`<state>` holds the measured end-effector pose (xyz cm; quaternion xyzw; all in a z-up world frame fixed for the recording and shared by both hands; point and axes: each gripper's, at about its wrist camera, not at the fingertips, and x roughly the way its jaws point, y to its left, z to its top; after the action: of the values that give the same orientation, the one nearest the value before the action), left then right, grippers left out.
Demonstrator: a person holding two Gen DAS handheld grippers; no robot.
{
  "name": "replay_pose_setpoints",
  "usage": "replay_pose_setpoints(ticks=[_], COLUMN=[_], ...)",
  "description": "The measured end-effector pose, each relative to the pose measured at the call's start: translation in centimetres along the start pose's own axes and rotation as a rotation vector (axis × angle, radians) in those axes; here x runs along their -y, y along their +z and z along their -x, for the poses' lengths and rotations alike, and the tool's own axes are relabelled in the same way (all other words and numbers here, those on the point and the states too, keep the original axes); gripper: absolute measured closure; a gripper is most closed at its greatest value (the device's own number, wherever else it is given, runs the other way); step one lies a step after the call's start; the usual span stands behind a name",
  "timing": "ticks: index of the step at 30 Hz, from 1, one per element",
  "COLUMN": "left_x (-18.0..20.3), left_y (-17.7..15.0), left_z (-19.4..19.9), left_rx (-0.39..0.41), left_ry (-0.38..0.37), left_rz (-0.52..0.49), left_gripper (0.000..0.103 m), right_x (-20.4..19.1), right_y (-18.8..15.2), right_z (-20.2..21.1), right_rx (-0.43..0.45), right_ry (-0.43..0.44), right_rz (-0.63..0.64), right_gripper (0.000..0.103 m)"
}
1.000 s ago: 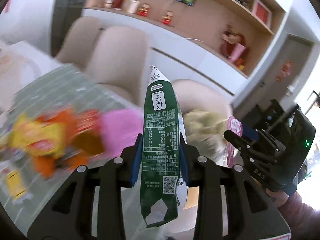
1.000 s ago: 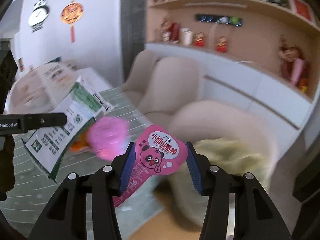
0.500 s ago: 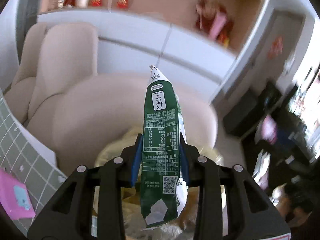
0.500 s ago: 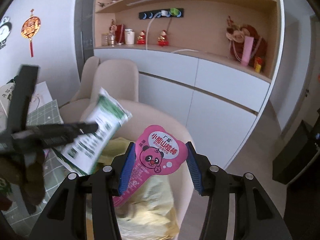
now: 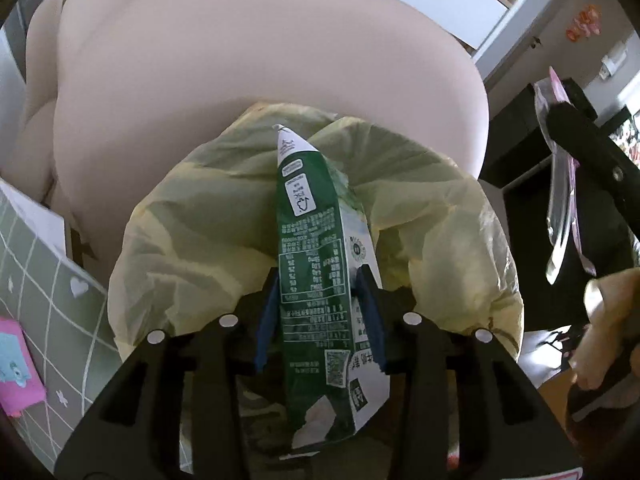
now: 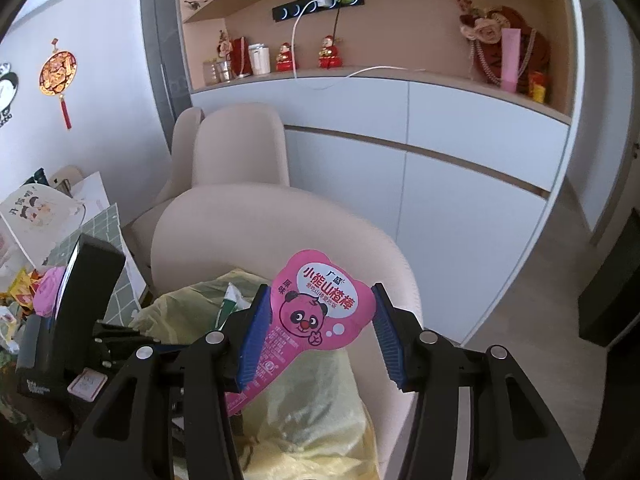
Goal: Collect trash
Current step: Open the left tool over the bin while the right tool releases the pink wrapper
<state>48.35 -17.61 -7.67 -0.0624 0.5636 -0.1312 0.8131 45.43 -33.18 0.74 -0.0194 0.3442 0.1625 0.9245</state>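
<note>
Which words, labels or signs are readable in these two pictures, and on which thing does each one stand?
"小熊山楂棒", with small "原味" beside it: pink wrapper in the right gripper.
"开饭啦": white bag at left; reading uncertain.
Green wrapper in the left gripper, whose jaws are opening: nutrition table, QR code, too small to read.
Left gripper's label, seen from the right wrist: blurred.

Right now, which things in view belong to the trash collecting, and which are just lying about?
Part of the job:
- green wrapper between the opening jaws of the left gripper
- pink panda wrapper in the right gripper
- yellow trash bag below

Lying about:
- beige chairs
- shelf figurines
- white charger cable
</note>
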Motion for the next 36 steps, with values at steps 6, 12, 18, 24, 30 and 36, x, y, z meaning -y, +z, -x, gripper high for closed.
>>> replay_pose_setpoints(ticks=[6,12,18,24,30,36], left_x=[-2.6,-5.8,-8.0,-9.8,-12.9,-15.1], left_y=[-0.9,-3.9,-8.7,-12.7,-16.3,-19.5], left_z=[6.2,10.9,14.3,16.6,18.3,20.8], left_rx=[0.167,0.254,0.285,0.323,0.329,0.352], left_ry=[-0.082,0.004,0.093,0.154,0.18,0.184], left_rz=[0.121,0.191,0.242,0.31,0.426,0.416], left_gripper=[0.044,0.043,0.043,0.044,0.043,0.043], right_x=[-0.8,-5.4,-8.8,-9.5,-8.8,-8.7], right_y=[0.9,0.0,-2.3,-3.0,-3.5,-3.8], right_z=[-1.2,-4.0,-8.7,-10.1,-9.6,-7.2], right_rx=[-0.008,-0.093,-0.306,-0.408,-0.411,-0.35], right_ry=[0.071,0.199,0.22,0.199,0.187,0.104], right_rz=[-0.014,0.04,0.16,0.228,0.174,0.103], right_gripper=[0.055,0.055,0.055,0.055,0.055,0.054])
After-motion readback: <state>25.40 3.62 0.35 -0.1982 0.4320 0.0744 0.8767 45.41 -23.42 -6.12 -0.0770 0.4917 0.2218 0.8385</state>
